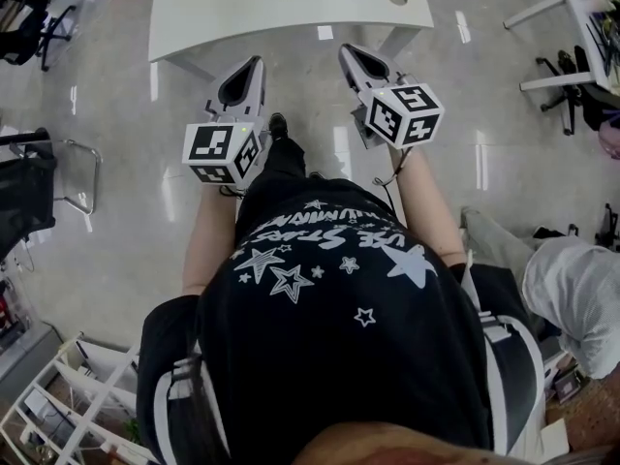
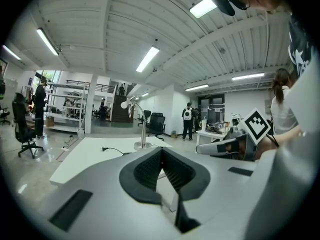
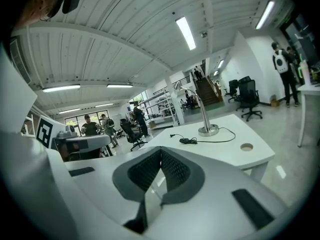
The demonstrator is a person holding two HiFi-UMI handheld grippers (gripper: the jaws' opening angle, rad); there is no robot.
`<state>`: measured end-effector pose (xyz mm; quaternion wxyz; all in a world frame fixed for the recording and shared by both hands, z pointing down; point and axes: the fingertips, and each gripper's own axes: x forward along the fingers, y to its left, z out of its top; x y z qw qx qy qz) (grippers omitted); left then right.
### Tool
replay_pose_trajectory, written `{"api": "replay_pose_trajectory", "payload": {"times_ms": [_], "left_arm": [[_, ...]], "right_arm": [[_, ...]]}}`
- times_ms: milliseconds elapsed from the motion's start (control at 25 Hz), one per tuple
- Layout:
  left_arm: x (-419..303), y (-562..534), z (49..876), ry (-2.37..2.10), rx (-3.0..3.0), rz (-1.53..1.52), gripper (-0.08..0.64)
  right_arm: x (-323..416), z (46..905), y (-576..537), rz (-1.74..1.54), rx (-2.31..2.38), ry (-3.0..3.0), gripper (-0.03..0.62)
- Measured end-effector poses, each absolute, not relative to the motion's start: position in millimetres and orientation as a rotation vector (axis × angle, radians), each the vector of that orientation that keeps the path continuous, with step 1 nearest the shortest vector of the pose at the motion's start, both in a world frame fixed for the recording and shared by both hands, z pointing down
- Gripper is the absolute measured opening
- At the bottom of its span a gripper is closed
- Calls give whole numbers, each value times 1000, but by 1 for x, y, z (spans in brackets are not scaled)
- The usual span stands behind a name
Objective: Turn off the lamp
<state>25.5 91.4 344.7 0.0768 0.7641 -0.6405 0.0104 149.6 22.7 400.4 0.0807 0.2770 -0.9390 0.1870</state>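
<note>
A silver desk lamp (image 2: 142, 130) stands on a round base on the white table (image 2: 85, 156), well ahead of both grippers. In the right gripper view the lamp (image 3: 204, 115) rises from the table's far side, and a black cord with an inline switch (image 3: 189, 140) lies beside its base. The head view shows the table's near edge (image 1: 291, 27) and a bit of black cord at the top. My left gripper (image 1: 257, 63) and right gripper (image 1: 347, 50) are held side by side over the floor, short of the table. Both are shut with nothing between the jaws.
The table has a round cable hole (image 3: 246, 146) near its right corner. Office chairs (image 1: 39, 27) stand on the glossy floor at the left, and more chairs and desks (image 1: 581, 56) at the right. A white rack (image 1: 58, 405) is beside me. People stand in the background.
</note>
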Motion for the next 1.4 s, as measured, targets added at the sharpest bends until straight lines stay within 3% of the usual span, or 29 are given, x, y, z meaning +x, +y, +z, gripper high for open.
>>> {"api": "replay_pose_trajectory", "payload": {"times_ms": [600, 1400], "left_arm": [[-39, -29, 335, -1785, 2395, -32, 11], [-136, -105, 364, -1585, 2503, -52, 11]], "right_arm": [[86, 392, -77, 549, 954, -2746, 6], [-34, 415, -155, 575, 1019, -2636, 6]]}}
